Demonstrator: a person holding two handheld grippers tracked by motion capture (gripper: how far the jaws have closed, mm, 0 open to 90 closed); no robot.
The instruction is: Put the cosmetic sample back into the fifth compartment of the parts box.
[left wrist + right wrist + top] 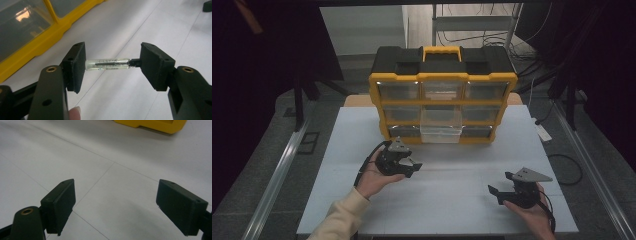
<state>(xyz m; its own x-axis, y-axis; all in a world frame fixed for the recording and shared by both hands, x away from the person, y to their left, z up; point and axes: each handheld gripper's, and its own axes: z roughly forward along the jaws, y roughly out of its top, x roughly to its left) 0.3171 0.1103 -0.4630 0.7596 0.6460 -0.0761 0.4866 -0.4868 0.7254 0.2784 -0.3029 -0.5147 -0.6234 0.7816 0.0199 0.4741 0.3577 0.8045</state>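
Lengthwise between the flat black pads of the left gripper [112,65] sits a small clear vial [108,64], a slim glass-like cylinder with a dark thin rod inside, faint print along its side and a black cap at one end. One pad presses on the vial's rounded bottom and the other on the cap, so the jaws are clamped end to end on it, and it hangs level above the desk [447,200], clear of the surface. In the high view that gripper [412,165] is held in the person's left hand [374,180], cream sleeve at the wrist, over the desk's left half, a little in front of the organiser [443,100]. The organiser stands at the far edge of the desk: a boxy case with a glossy yellow plastic frame, a black lid with a yellow handle, and rows of see-through drawers. The middle drawer [441,131] of the lower rows is pulled out toward the person. The right gripper [495,192] is held low near the desk's near right corner, its grey three-cornered plate on top. In the right gripper view its [115,205] blocky matte pads stand wide apart with nothing between them, over bare desk. The desk is smooth, matte white, crossed by thin straight seams.
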